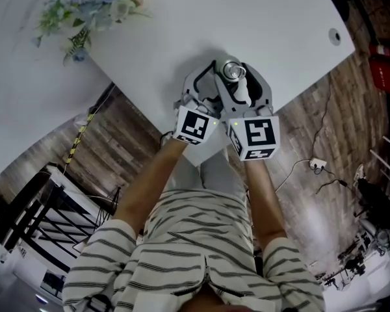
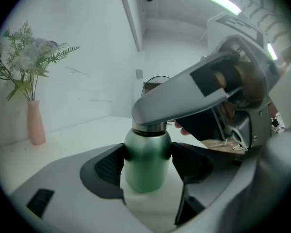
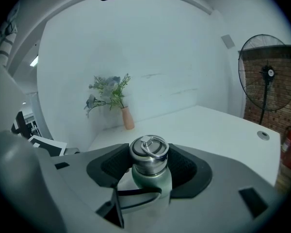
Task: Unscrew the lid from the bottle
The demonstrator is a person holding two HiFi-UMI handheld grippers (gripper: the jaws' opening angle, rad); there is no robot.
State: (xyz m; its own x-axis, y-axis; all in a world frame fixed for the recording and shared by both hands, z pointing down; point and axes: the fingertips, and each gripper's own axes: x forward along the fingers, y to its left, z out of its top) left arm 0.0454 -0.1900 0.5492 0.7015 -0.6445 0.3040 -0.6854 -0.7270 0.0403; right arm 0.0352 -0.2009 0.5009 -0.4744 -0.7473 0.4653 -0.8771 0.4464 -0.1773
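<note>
In the right gripper view, the left gripper's finger (image 3: 136, 200) covers the lower part of the bottle (image 3: 157, 178) at bottom centre, and the fan (image 3: 269, 76) is cut off at the right edge. In the left gripper view, the right gripper's finger (image 2: 184, 96) hides most of the lid (image 2: 149, 127). In the head view, both grippers hide the bottle's body.

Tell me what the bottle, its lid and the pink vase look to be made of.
Bottle: probably metal under a matte green coating. It has a soft, even sheen and is not see-through.
Lid: looks like bare steel, silver with bright highlights. Brushed or polished is hard to tell.
Vase: pale pink and smooth, either ceramic or plastic; the look leaves it open.
</note>
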